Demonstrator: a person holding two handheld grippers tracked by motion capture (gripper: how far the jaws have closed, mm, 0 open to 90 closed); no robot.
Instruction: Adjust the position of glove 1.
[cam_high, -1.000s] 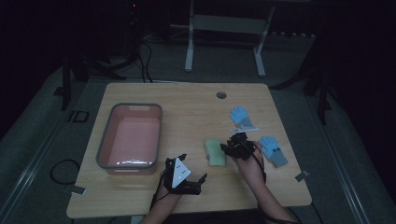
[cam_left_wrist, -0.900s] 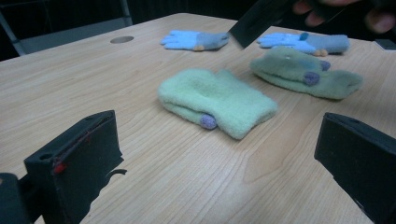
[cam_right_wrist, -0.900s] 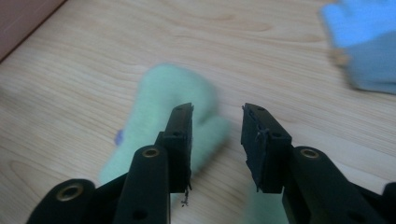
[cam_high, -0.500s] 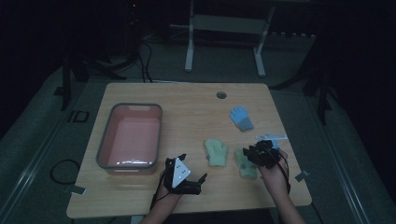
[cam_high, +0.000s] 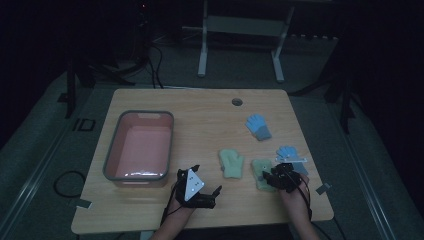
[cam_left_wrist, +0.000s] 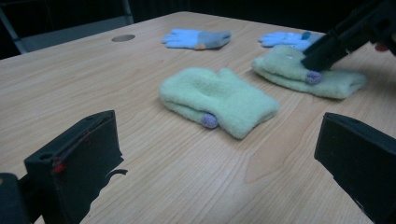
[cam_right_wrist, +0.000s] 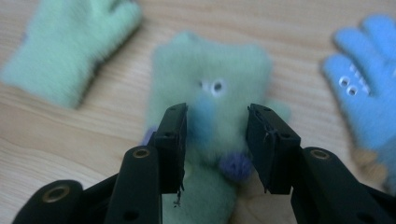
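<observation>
Two pale green mittens lie side by side near the table's front. One mitten (cam_high: 231, 163) (cam_left_wrist: 217, 100) lies alone. The other mitten (cam_high: 259, 167) (cam_right_wrist: 210, 88) (cam_left_wrist: 303, 77) lies under my right gripper (cam_high: 267, 177) (cam_right_wrist: 215, 140) (cam_left_wrist: 327, 46), whose jaws stand apart just above its cuff, gripping nothing that I can see. My left gripper (cam_high: 207, 178) (cam_left_wrist: 217, 186) rests near the front edge, wide open and pointing at the mittens. Two blue gloves (cam_high: 258, 126) (cam_high: 289, 152) lie farther right, and in the left gripper view they are the far gloves (cam_left_wrist: 196, 38) (cam_left_wrist: 285, 38).
A pink tub (cam_high: 137, 145) with a grey rim stands on the table's left half. A round cable hole (cam_high: 237, 102) sits near the far edge. The right front table edge is close behind my right hand.
My right gripper has moved right and toward the front with one green mitten, which now lies beside the other. The left gripper has stayed put.
</observation>
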